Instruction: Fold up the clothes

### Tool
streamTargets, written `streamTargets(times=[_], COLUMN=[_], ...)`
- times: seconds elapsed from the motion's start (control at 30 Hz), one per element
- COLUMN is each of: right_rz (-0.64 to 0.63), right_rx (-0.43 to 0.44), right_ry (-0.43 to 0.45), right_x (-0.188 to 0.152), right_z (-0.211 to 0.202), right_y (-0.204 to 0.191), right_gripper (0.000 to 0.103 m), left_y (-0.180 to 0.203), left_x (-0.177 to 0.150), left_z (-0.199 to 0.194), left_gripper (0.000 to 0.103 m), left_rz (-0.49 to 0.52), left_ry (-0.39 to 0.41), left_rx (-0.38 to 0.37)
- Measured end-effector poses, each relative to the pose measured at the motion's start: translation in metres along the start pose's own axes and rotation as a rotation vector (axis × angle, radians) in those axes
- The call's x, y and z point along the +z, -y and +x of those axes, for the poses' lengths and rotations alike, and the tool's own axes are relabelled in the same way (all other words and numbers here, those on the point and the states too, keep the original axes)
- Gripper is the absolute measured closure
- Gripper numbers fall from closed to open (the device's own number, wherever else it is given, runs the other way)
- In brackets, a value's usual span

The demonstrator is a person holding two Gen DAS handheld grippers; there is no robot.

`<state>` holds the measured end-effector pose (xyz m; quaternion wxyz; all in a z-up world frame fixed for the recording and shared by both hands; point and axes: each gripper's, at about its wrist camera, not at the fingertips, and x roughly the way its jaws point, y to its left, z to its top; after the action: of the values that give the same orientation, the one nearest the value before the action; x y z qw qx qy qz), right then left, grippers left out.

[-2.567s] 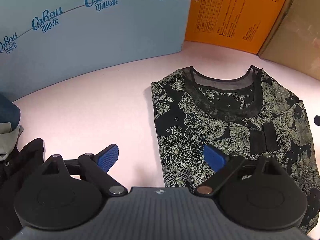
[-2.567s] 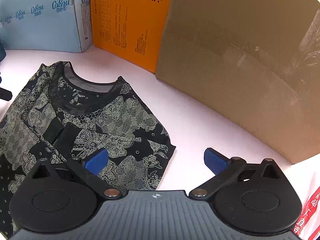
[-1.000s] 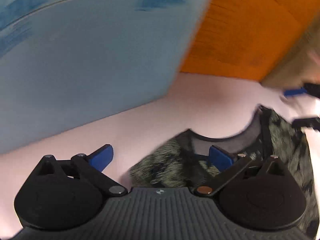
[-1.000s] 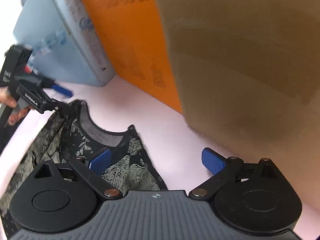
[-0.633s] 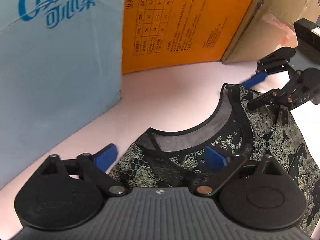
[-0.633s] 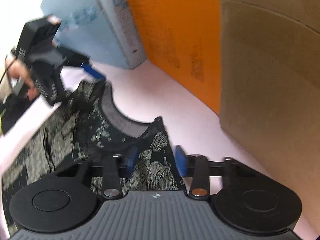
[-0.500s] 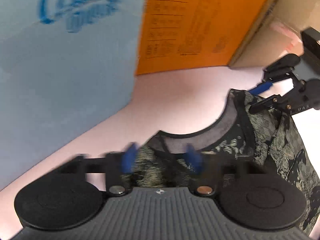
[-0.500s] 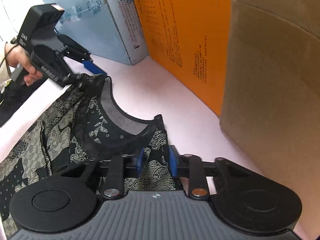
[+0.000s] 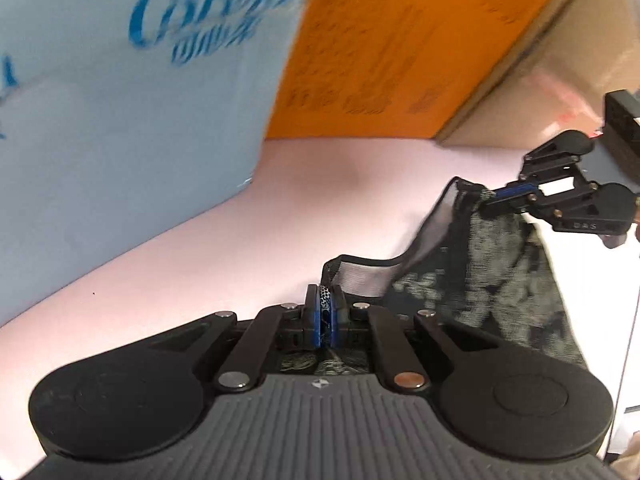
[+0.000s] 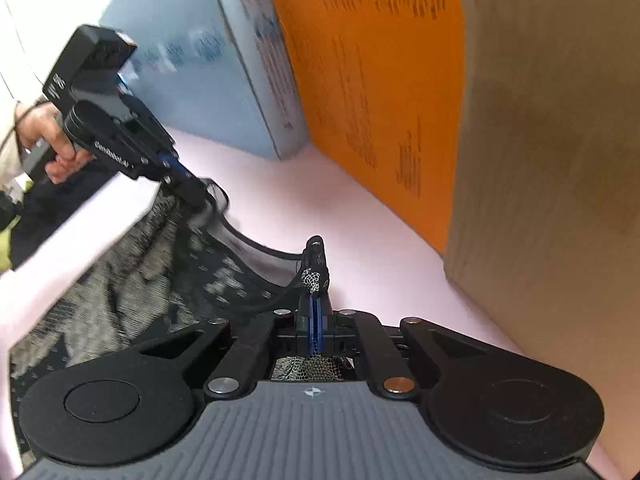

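Blouse, black with a pale lace-like print and a sheer mesh neckline (image 9: 480, 280), is pinched at both shoulders and its top edge is off the pale pink tabletop (image 9: 280, 208). The left gripper (image 9: 325, 312) has its blue-padded fingers (image 9: 316, 320) closed flat together with a nub of patterned fabric showing between them. The right gripper (image 10: 314, 320) is the same story: pads (image 10: 310, 332) pressed together, a twist of printed cloth bunched just past the tips.

The relation that matters: the neckline runs as a sagging curve between the two pinch points, so the garment's top edge lies across from one gripper to the other, and the body hangs and trails back toward the person. From the right wrist view the left gripper (image 10: 182, 180) sits off to the far left at the other shoulder; from the left wrist view the right gripper (image 9: 504, 196) sits far right. Neither is nearer, each owns its own corner.

My read: the next move is carrying that top edge toward the hem for a crosswise fold, and both ends need to travel level or the mesh collar skews.

Behind, standing on the table: a light blue cardboard box with blue lettering (image 9: 120, 100), an orange printed box (image 9: 380, 48) and a plain brown cardboard box (image 10: 552, 160). What they hold cannot be seen. Much of the cloth is motion-blurred.
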<state>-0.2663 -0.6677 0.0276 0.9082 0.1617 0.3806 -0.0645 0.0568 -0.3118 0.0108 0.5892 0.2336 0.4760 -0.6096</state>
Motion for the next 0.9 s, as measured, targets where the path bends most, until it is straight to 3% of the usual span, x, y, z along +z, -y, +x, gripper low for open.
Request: streamTargets(times=[0.27, 0.47, 0.73, 0.9], right_rz=[-0.075, -0.172, -0.183, -0.198], right_rx=[0.019, 0.062, 0.101, 0.078], right_ry=[0.097, 0.083, 0.031, 0.016], right_x=[-0.012, -0.060, -0.147, -0.174], right_z=[-0.063, -0.101, -0.106, -0.102], right_y=[-0.050, -0.117, -0.185, -0.213], right_gripper=[0.101, 0.101, 0.101, 0.101], left_y=[0.042, 0.082, 0.106, 0.109], left_x=[-0.039, -0.103, -0.181, -0.189], left_z=[-0.076, -0.124, -0.127, -0.133], left_gripper=[0.099, 0.099, 0.099, 0.099], left_rz=[0.050, 0.117, 0.086, 0.078], left_ry=[0.101, 0.109, 0.030, 0.047], left_rx=[-0.093, -0.133, -0.132, -0.124])
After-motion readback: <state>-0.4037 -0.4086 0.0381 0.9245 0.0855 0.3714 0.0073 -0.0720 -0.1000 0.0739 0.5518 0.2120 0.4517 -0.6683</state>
